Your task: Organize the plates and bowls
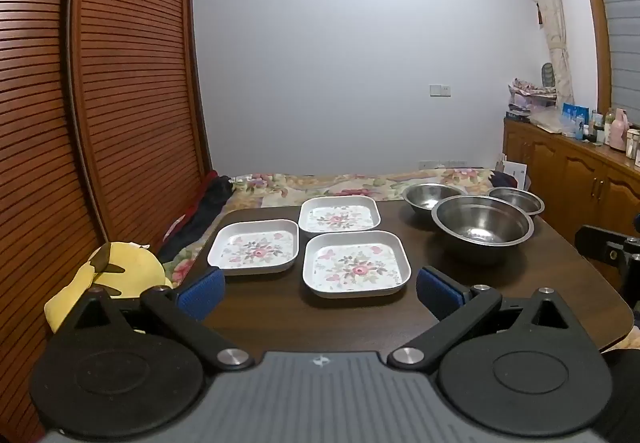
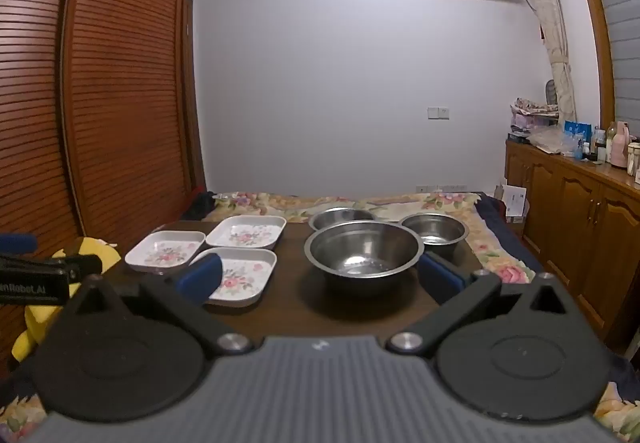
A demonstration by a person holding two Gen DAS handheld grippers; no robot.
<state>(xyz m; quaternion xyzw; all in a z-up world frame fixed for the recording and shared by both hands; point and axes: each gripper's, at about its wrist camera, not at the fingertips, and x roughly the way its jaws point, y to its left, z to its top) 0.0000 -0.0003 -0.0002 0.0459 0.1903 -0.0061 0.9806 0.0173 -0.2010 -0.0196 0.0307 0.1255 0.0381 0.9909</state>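
Note:
Three square white plates with flower prints lie on the dark wooden table (image 1: 280, 319): a near one (image 1: 356, 264), a left one (image 1: 254, 246) and a far one (image 1: 339, 215). To their right stand three steel bowls: a large one (image 1: 482, 225), a far left one (image 1: 430, 195) and a small far right one (image 1: 516, 200). My left gripper (image 1: 320, 289) is open just short of the near plate, holding nothing. My right gripper (image 2: 320, 277) is open in front of the large bowl (image 2: 362, 249), also holding nothing. The plates (image 2: 240, 275) show at its left.
A bed with a floral cover (image 1: 360, 185) lies beyond the table. A yellow plush toy (image 1: 116, 275) sits at the table's left, below louvred wardrobe doors (image 1: 100, 103). Wooden cabinets (image 1: 580, 179) with clutter on top run along the right.

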